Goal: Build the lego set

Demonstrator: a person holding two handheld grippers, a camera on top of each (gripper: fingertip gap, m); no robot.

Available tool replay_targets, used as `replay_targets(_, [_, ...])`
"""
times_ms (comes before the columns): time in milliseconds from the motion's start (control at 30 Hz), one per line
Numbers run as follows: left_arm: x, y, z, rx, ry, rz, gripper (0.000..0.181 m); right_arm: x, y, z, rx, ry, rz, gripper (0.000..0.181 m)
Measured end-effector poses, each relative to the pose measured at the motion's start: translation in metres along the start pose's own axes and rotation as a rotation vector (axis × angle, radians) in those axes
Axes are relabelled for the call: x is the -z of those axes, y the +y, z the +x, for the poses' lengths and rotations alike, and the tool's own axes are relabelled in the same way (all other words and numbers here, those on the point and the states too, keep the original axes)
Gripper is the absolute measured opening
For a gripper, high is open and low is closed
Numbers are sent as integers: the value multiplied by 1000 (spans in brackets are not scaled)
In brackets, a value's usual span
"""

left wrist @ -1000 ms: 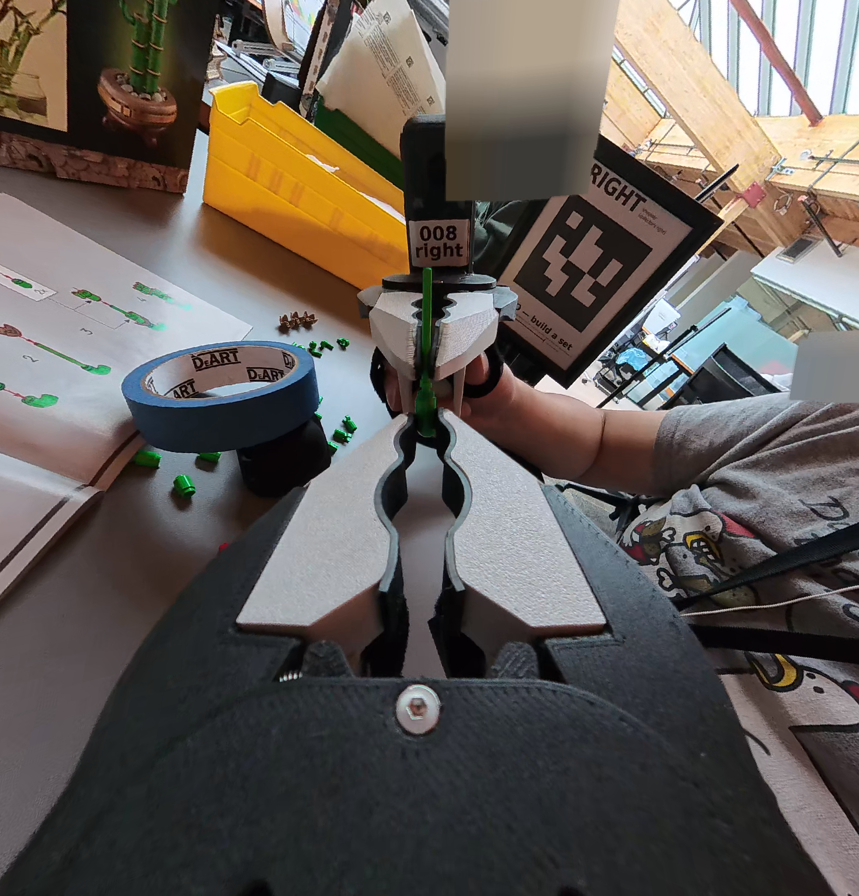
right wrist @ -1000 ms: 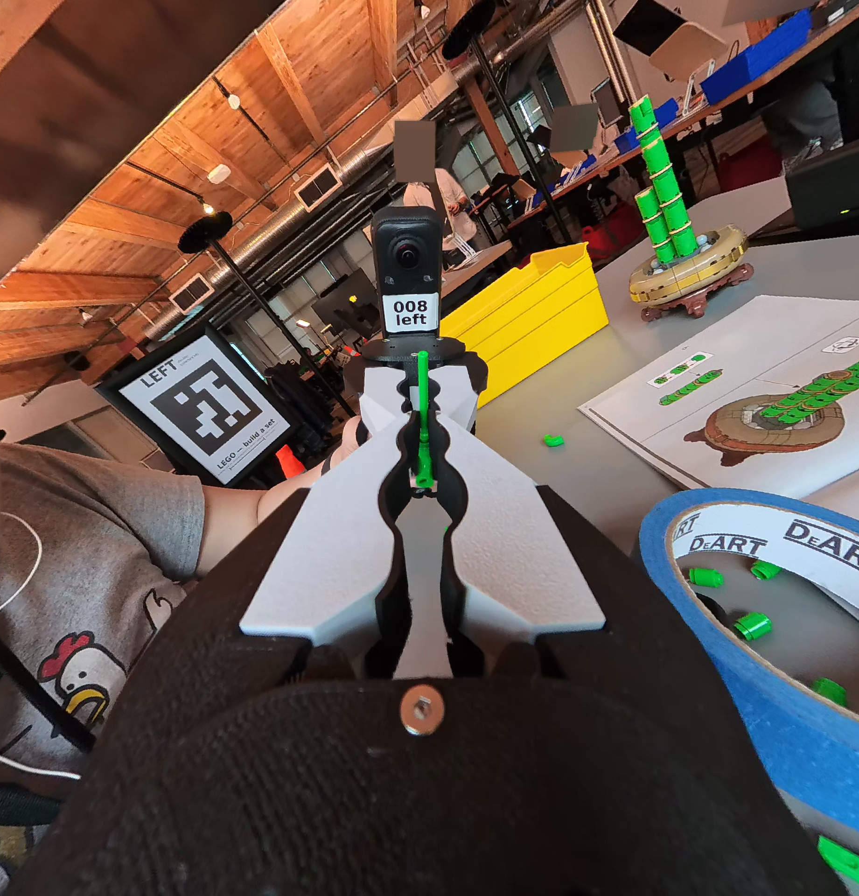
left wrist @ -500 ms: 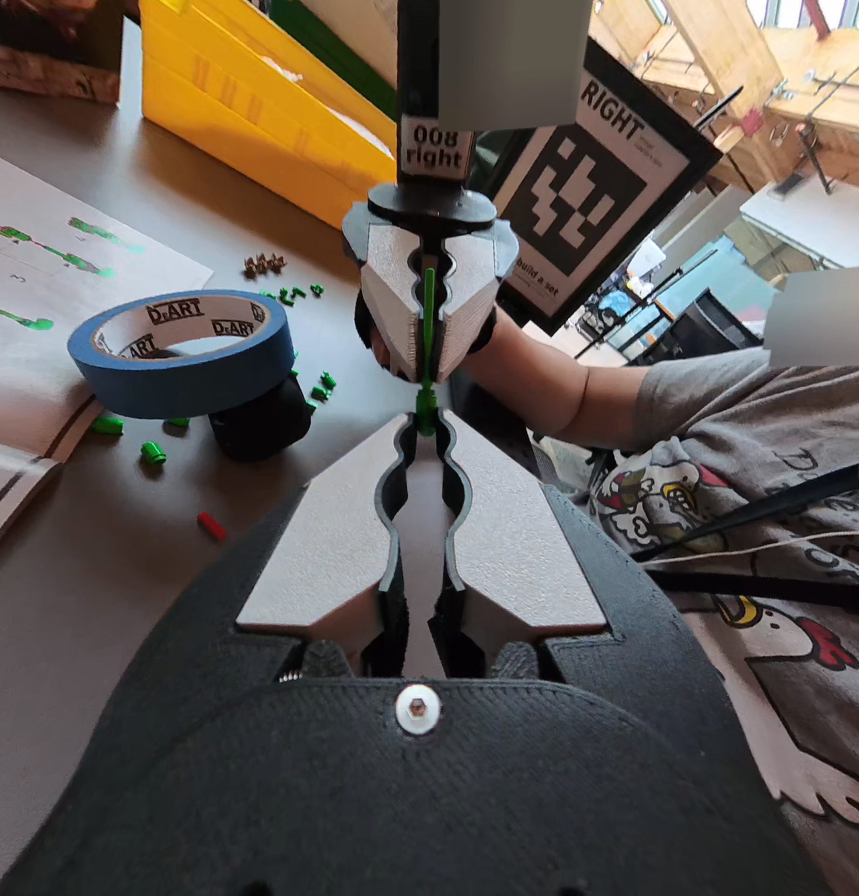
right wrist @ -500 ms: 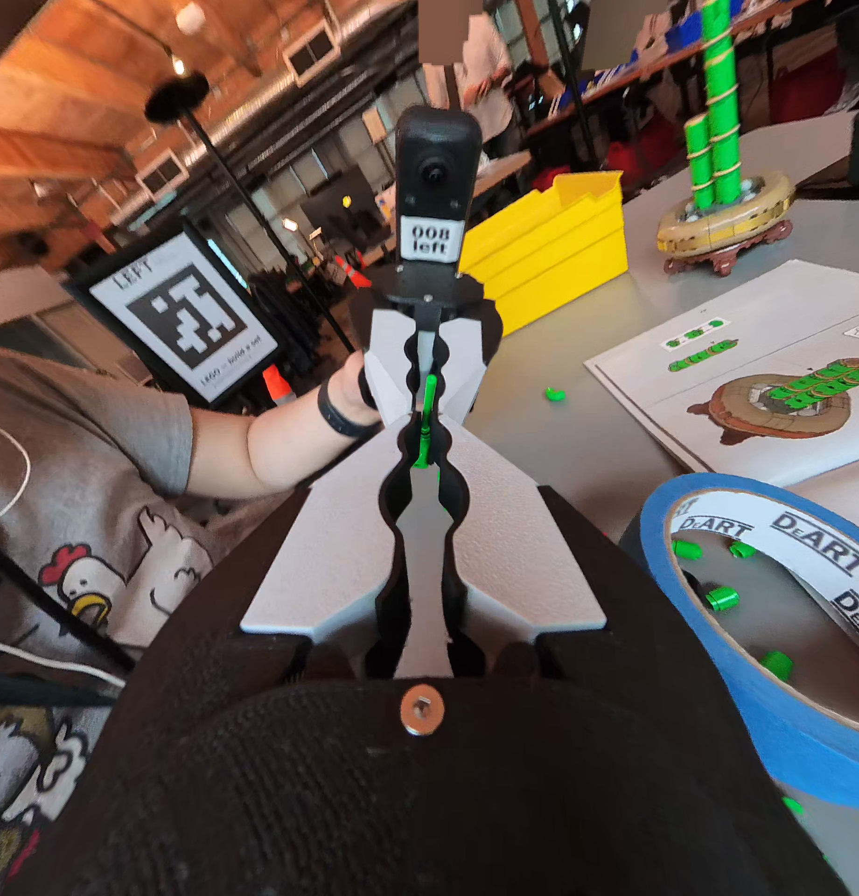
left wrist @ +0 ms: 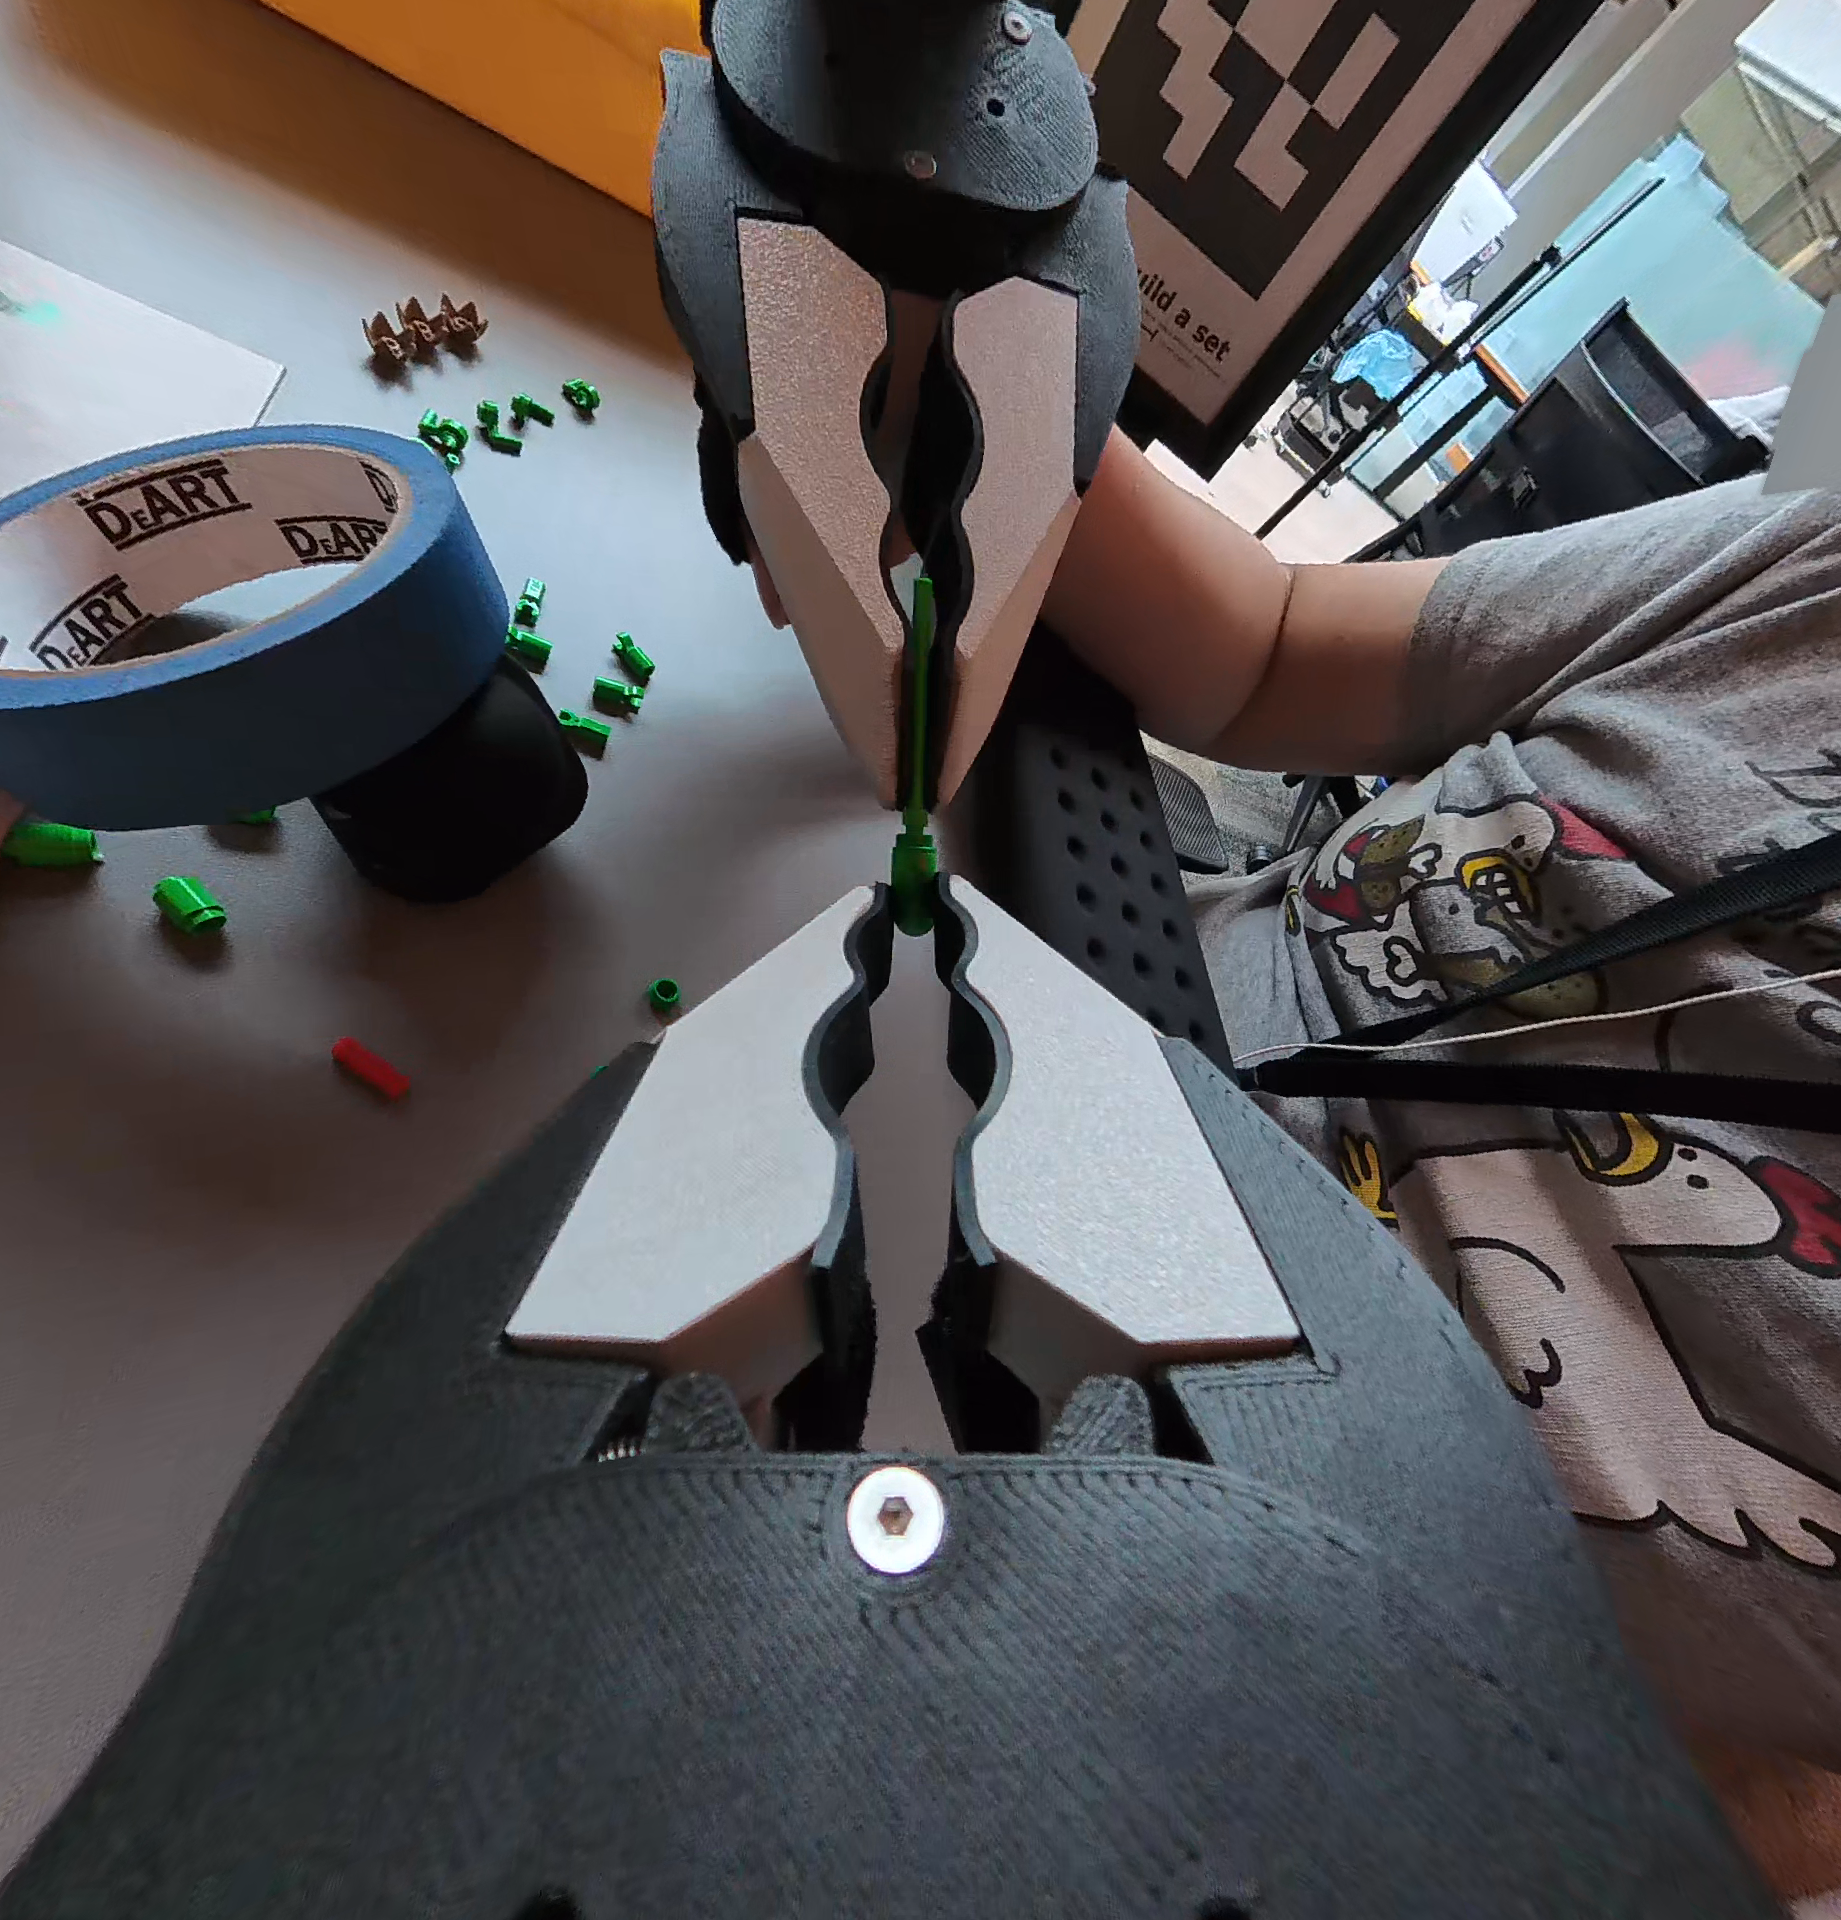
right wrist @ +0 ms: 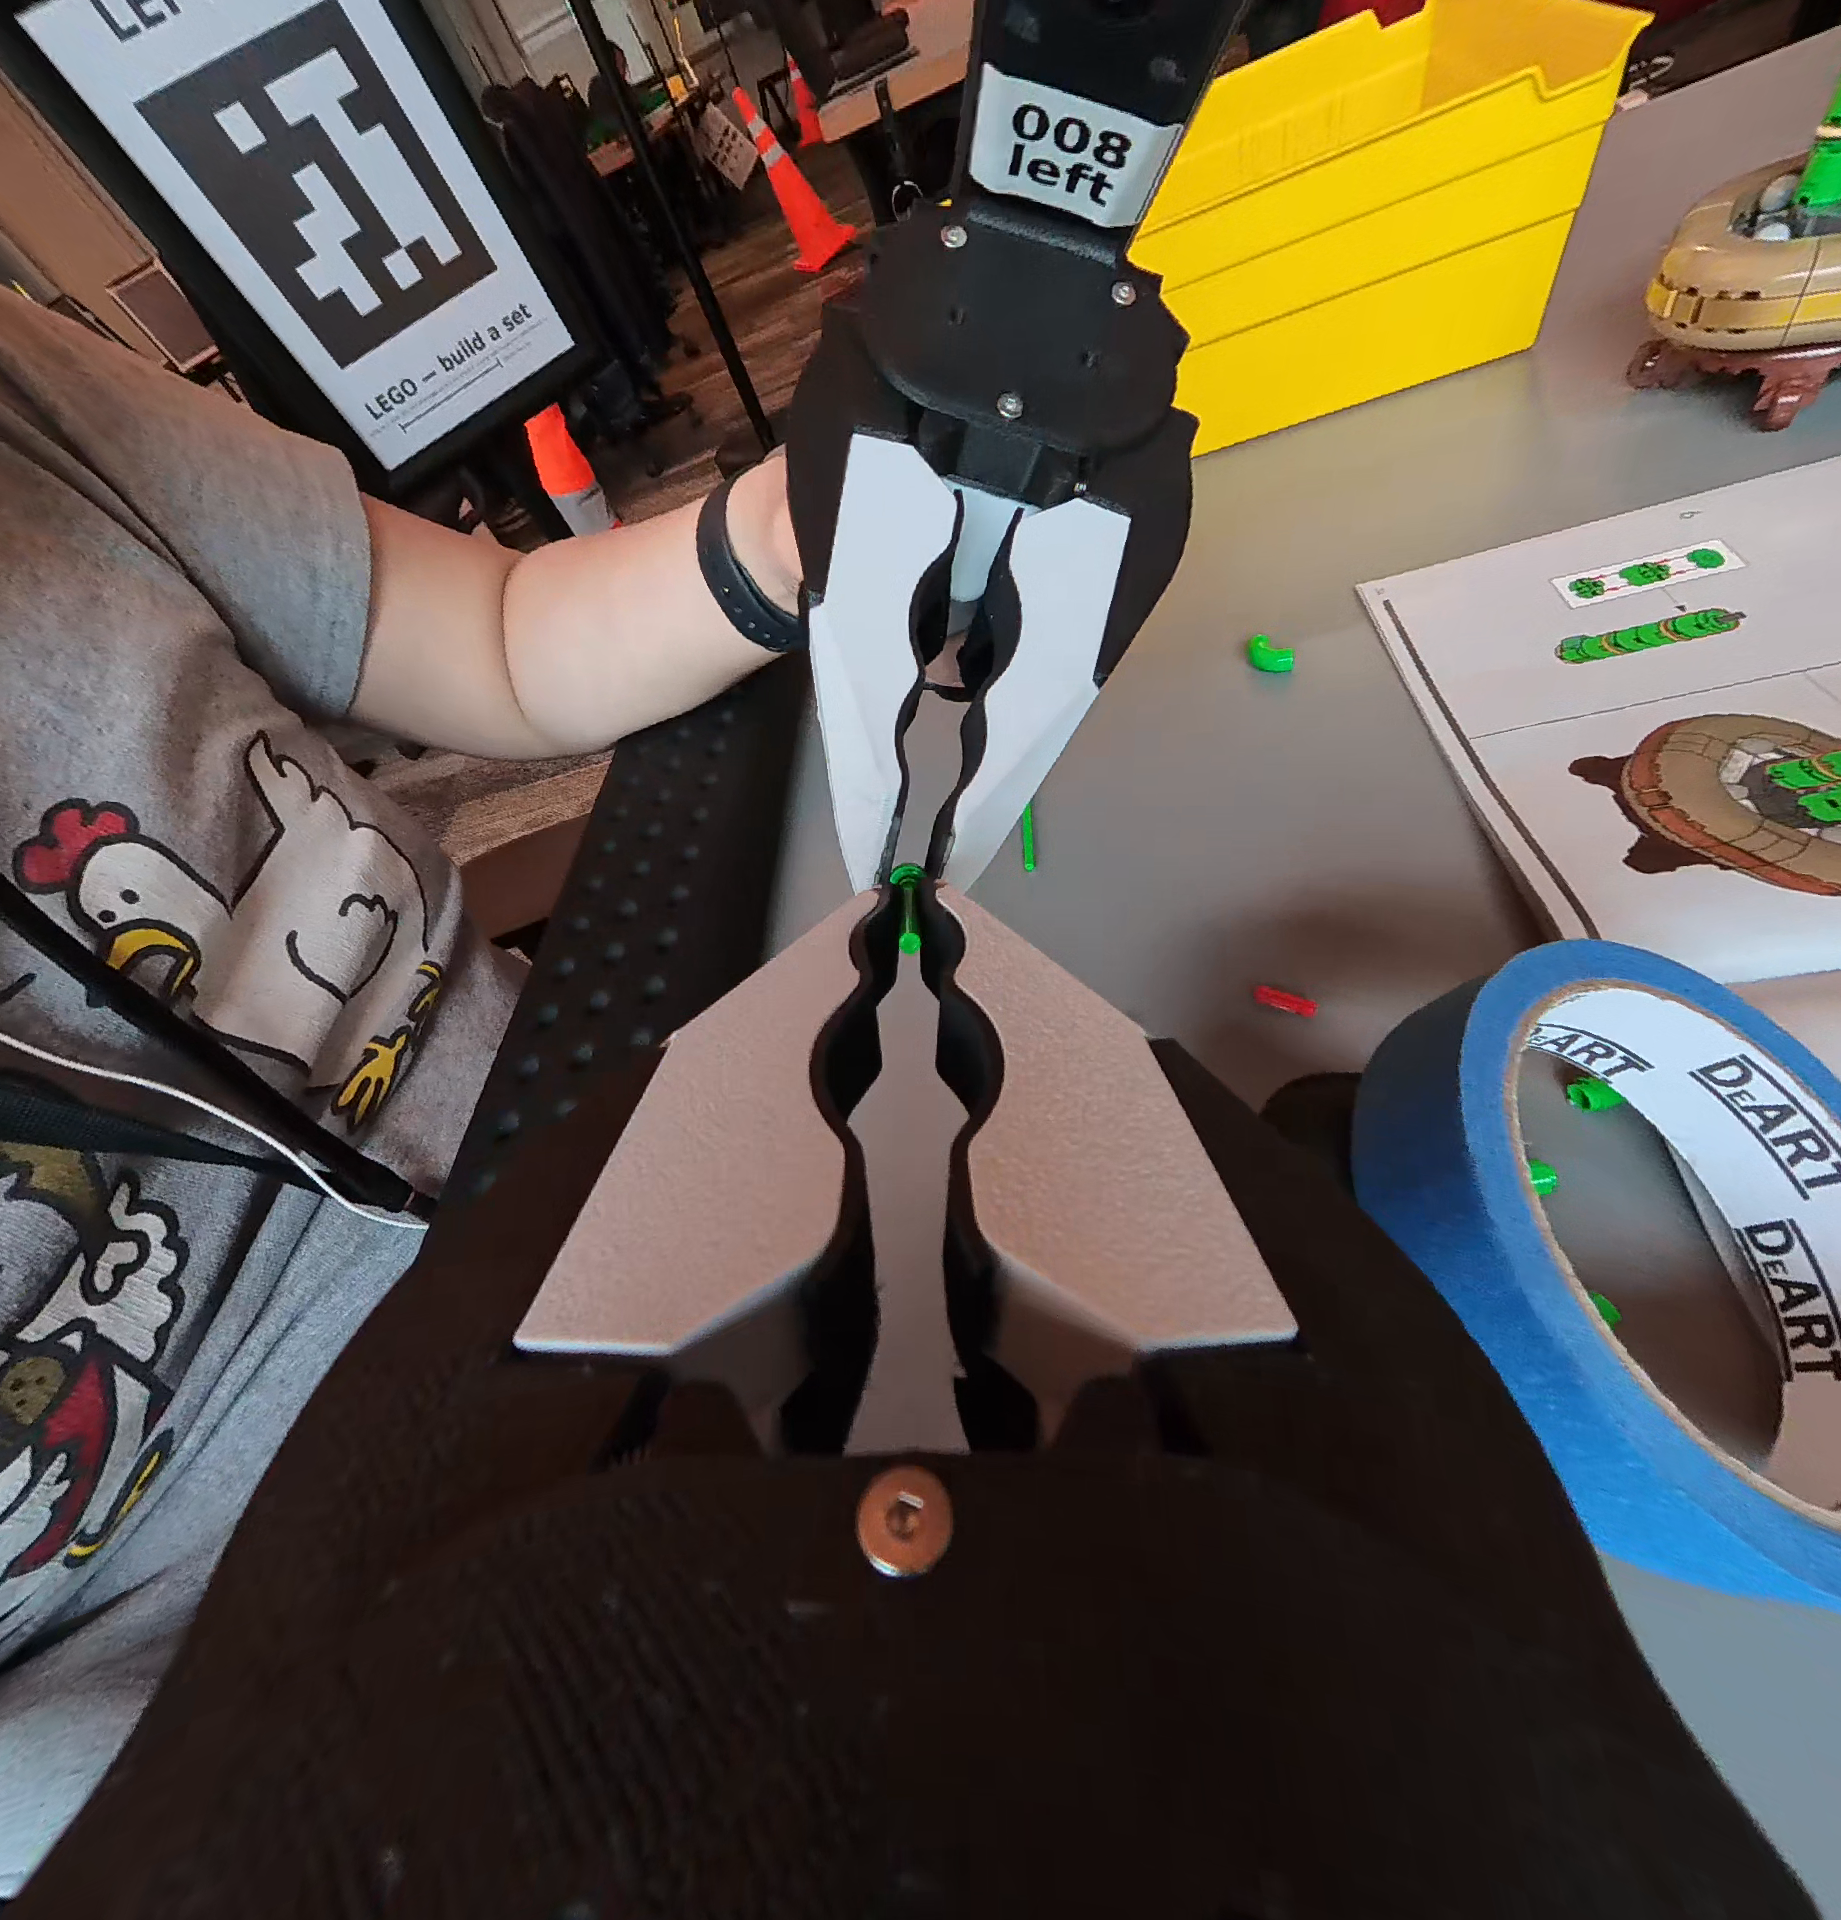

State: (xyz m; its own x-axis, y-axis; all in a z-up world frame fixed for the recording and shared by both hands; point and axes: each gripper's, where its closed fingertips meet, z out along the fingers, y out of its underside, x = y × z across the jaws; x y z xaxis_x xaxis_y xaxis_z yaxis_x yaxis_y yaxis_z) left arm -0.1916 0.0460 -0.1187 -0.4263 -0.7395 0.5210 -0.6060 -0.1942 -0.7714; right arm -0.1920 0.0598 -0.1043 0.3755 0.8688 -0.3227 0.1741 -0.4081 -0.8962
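— Two grippers meet tip to tip above the grey table [left wrist: 220, 1195]. What does each one grasp?

— The left gripper [left wrist: 911, 902] is clenched on a small green lego cylinder piece [left wrist: 912, 878]. The right gripper [left wrist: 918, 790] is closed on a thin green lego rod [left wrist: 918, 707], and the end of the rod touches the cylinder piece.

— Where is this compared with the blue roll of masking tape [left wrist: 209, 623]?

— Near it, on the side of the person in the grey printed shirt [left wrist: 1518, 987]. Loose small green lego pieces [left wrist: 583, 675] lie just beside the tape and inside its ring. One small red lego pin [left wrist: 370, 1067] lies between the tape and the left gripper.

— And beyond the tape?

— A yellow plastic bin [right wrist: 1363, 239], an open instruction booklet [right wrist: 1643, 727], and a partly built lego model on a tan round base [right wrist: 1768, 281].
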Motion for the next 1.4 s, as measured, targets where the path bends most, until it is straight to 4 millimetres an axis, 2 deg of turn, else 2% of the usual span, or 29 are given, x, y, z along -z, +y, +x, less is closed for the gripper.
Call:
replay_targets(300, [-3, 8, 1, 26, 38, -30, 5, -4, 9, -2, -10, 9, 25, 2])
replay_targets(500, [-25, 36, 5, -83, 52, -181, 5, -7, 44, -15, -2, 41, -11, 2])
replay_targets(667, [-33, 40, 1, -179, 11, -192, 5, -4, 56, -16, 109, 107, -17, 2])
replay_targets(833, [-33, 40, -2, -230, -36, -193, 5, -4, 57, -13, 188, 164, -6, 1])
replay_targets(1000, [-33, 35, -2, -227, -44, -173, 5, -2, 54, -12, 191, 179, 22, 1])
replay_targets(1400, [-36, 42, -1, -245, -53, -224, 4, -7, 59, -14, 193, 175, -19, 1])
